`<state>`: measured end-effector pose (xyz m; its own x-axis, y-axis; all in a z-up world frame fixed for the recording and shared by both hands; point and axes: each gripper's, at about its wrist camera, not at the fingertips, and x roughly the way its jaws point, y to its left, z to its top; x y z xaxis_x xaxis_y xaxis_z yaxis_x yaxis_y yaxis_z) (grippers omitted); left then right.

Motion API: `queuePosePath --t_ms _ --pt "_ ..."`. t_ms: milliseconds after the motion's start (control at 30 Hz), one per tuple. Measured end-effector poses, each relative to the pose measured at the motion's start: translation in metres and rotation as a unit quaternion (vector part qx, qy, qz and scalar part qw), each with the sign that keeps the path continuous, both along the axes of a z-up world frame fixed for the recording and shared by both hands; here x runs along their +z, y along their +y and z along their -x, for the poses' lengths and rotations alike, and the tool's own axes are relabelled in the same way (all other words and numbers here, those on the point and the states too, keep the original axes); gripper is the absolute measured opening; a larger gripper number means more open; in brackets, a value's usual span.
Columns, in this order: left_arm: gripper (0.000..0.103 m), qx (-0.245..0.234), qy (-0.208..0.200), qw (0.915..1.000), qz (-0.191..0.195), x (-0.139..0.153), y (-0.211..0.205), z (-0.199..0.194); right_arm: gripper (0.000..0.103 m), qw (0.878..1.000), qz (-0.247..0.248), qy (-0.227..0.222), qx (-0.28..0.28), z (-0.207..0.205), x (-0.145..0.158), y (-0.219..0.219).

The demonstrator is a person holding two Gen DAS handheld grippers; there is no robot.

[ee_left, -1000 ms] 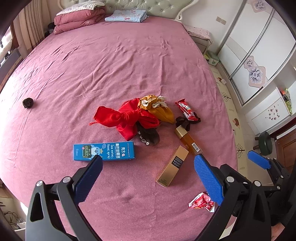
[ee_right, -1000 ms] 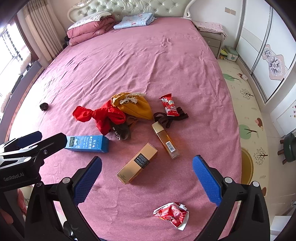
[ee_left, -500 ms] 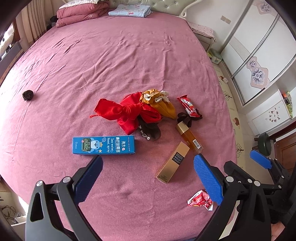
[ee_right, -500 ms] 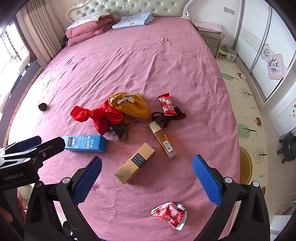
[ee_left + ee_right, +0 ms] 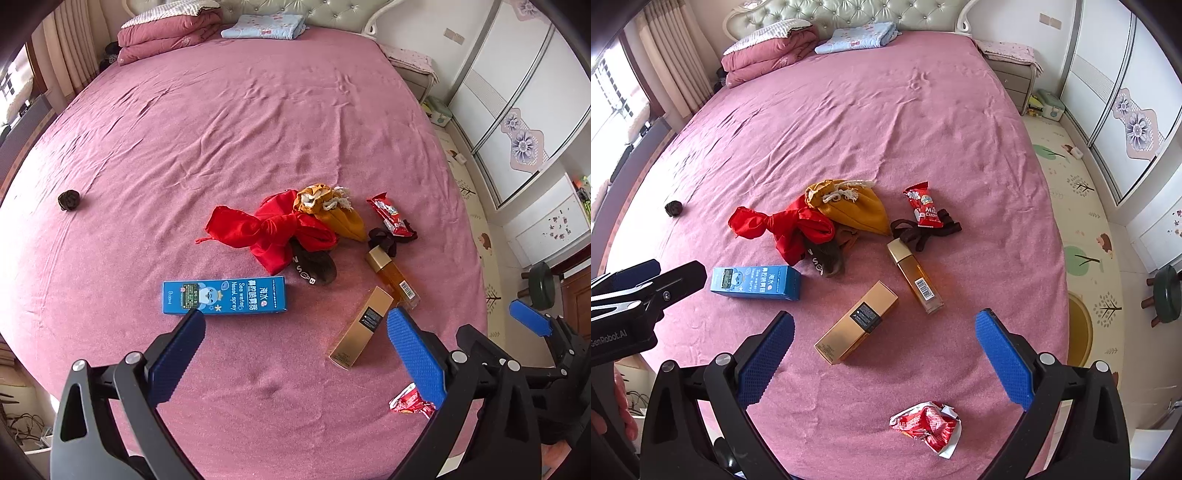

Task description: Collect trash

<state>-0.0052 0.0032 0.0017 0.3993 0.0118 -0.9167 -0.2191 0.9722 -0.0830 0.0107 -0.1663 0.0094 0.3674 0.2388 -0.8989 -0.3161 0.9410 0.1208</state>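
Observation:
On the pink bed (image 5: 258,110) lie a blue nasal spray box (image 5: 224,295), a gold box (image 5: 362,326), an amber bottle (image 5: 395,280), a red candy wrapper (image 5: 389,214) and a crumpled red wrapper (image 5: 408,400) near the front edge. In the right wrist view these are the blue box (image 5: 755,282), gold box (image 5: 857,326), bottle (image 5: 916,275), candy wrapper (image 5: 923,205) and crumpled wrapper (image 5: 925,424). My left gripper (image 5: 295,354) is open above the bed front. My right gripper (image 5: 884,358) is open and empty, above the crumpled wrapper.
A red cloth (image 5: 273,230), a mustard drawstring pouch (image 5: 332,210), dark socks (image 5: 317,266) and a black band (image 5: 386,238) lie mid-bed. A small black object (image 5: 69,199) sits far left. Folded quilts (image 5: 166,33) are at the headboard. Wardrobe (image 5: 517,92) and stool (image 5: 1167,291) stand at right.
Both grippers have drawn slightly back and shifted; the items sit a little higher and farther in both views. Nothing on the bed moved. Both grippers stay open.

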Motion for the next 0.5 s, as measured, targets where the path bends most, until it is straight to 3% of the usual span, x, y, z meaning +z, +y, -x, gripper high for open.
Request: queuePosePath --t_ms 500 --pt "0.099 -0.017 0.017 0.9997 0.010 -0.006 -0.006 -0.003 0.094 1.000 0.007 -0.003 -0.017 -0.011 0.001 -0.015"
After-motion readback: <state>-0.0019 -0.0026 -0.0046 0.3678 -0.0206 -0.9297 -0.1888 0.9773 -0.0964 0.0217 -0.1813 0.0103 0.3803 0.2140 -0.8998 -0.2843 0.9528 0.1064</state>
